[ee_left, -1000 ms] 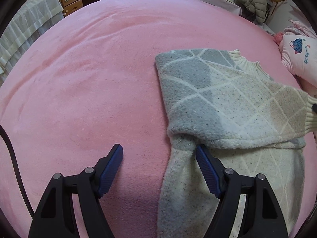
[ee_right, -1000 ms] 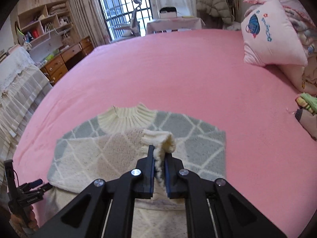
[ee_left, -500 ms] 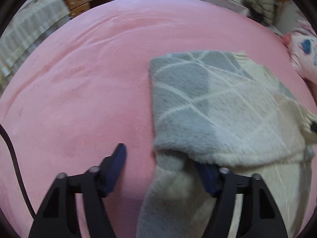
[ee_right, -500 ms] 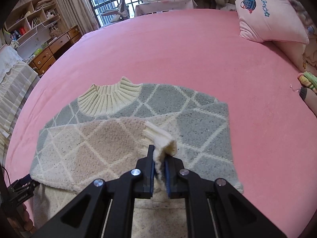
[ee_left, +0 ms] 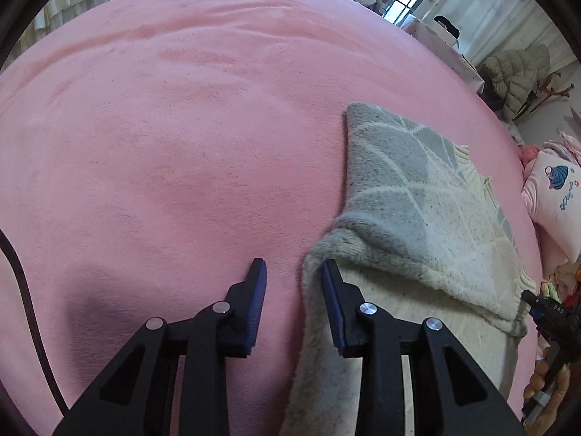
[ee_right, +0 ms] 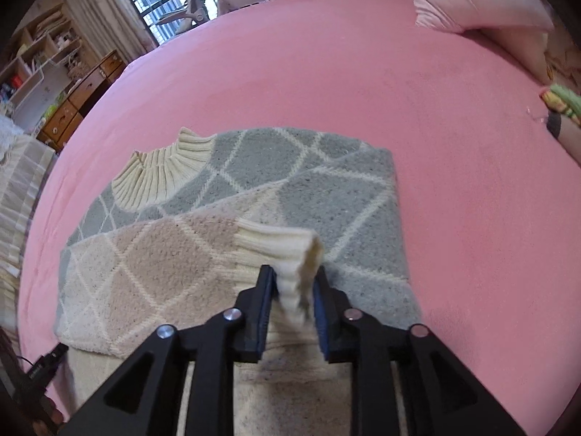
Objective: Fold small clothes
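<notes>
1. Left wrist view: the left gripper (ee_left: 292,272) sits at the lower centre, over the left edge of the sweater (ee_left: 410,225), which fills the right half of the frame on the pink bedspread (ee_left: 163,127). A second ago its jaws stood wide; now they are closing, with bare bedspread and the sweater's fuzzy side edge between them. The right pad touches the knit and the left pad is clear of it, so nothing is clamped yet. This looks like the start of a pinch for the next fold.
2. Left wrist view, writing: the pink pillow (ee_left: 555,196) at the right edge carries a blue hat picture and cursive lettering too small to read.
3. Right wrist view: the right gripper (ee_right: 292,283) at the lower centre was clamped on the cream ribbed cuff (ee_right: 287,250) a second ago. Its jaws are opening now and the cuff stands loose between the pads, with a gap at the right. The sleeve lies across the sweater's chest, so that sleeve fold seems laid down.
4. Right wrist view, writing: none readable.
</notes>
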Demonstrator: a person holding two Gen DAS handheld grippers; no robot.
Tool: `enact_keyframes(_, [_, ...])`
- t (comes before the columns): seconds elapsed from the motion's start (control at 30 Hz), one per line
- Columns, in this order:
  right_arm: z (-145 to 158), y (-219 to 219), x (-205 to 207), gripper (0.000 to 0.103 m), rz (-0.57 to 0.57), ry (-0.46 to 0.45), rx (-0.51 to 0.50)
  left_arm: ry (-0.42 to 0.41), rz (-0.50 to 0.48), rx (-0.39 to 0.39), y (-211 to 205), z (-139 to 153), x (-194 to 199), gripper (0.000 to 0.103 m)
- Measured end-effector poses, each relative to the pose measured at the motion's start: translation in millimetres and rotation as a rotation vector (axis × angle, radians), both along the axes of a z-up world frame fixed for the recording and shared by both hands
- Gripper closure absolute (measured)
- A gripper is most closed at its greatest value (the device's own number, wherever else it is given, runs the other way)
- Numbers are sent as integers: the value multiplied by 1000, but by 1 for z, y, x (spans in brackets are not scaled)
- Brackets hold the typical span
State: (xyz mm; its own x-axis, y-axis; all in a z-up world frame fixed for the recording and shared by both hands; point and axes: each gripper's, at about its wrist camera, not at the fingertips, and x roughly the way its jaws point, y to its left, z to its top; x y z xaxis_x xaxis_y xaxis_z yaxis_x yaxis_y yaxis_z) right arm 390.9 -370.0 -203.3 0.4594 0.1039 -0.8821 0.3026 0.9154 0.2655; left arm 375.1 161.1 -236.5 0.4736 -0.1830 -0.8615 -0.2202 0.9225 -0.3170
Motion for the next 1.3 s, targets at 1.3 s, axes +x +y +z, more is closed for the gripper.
enact_keyframes(1.3, [-12, 19, -30, 103, 122, -75, -56, -63, -297, 267, -127, 2, 53, 78])
